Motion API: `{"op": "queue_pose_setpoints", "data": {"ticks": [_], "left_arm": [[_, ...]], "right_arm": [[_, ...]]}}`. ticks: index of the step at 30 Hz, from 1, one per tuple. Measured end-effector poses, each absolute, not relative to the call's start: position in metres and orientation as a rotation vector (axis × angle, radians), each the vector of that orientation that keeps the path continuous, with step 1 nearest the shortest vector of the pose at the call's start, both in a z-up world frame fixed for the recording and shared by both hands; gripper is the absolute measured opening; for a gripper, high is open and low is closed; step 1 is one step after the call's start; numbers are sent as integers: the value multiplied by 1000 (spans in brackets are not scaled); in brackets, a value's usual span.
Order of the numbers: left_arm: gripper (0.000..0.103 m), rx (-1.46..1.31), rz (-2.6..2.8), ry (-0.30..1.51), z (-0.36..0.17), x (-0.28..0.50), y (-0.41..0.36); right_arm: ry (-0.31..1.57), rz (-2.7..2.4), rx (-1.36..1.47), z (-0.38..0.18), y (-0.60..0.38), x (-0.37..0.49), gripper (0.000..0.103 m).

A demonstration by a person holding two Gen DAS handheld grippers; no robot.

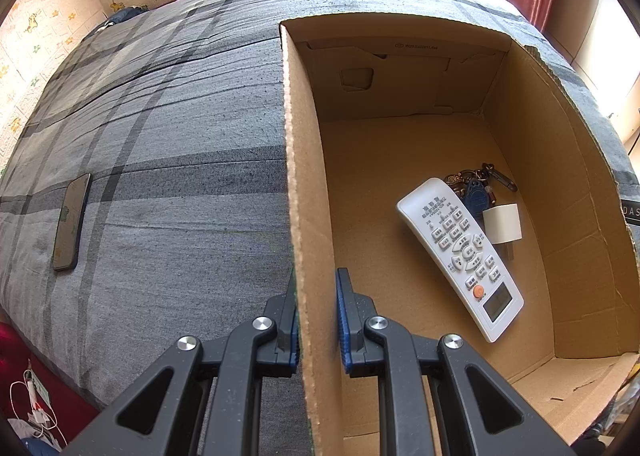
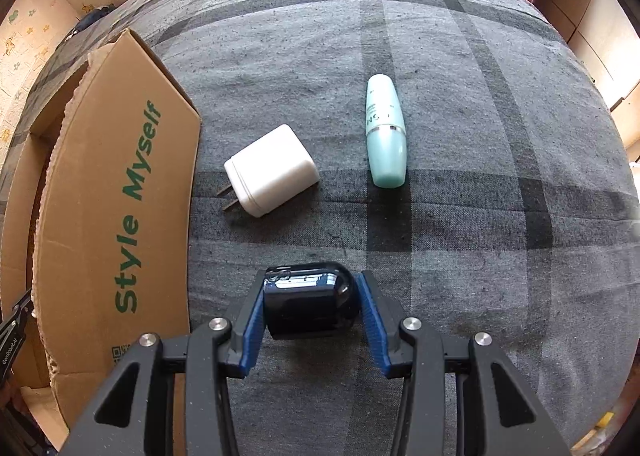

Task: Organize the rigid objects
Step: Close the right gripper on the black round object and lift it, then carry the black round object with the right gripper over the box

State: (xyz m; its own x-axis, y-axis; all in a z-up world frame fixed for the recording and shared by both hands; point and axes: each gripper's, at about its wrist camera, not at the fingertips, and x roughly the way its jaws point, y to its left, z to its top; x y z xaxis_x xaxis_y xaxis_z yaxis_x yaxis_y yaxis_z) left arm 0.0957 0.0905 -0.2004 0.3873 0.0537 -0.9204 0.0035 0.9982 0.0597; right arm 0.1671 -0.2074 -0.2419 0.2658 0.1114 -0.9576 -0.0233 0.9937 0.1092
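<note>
While my left jaws (image 1: 318,320) pinch the box (image 1: 308,184) wall with a remote (image 1: 460,256), keys (image 1: 478,184) and plug (image 1: 502,222) inside, my right jaws (image 2: 310,316) close around a dark case (image 2: 310,302), not clearly gripping it, leaving the charger (image 2: 272,170), bottle (image 2: 385,132) and phone (image 1: 72,222) on the bed (image 2: 480,176).

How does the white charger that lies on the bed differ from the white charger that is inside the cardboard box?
The charger on the bed lies alone on the grey blanket, touching nothing; the charger in the box rests against the remote and the keys. The bed one shows both prongs fully; the boxed one's prongs are partly hidden. Both are white, blocky, and ungripped.
</note>
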Motion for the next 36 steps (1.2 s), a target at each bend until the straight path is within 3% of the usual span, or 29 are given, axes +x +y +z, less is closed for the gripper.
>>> {"op": "queue_pose_setpoints", "data": {"ticks": [19, 36], "left_arm": [[17, 57, 33, 1173, -199, 95, 90], [17, 61, 33, 1173, -199, 95, 88]], "right_arm": [[1275, 95, 53, -194, -209, 153, 47], [1199, 223, -66, -134, -152, 136, 47]]}}
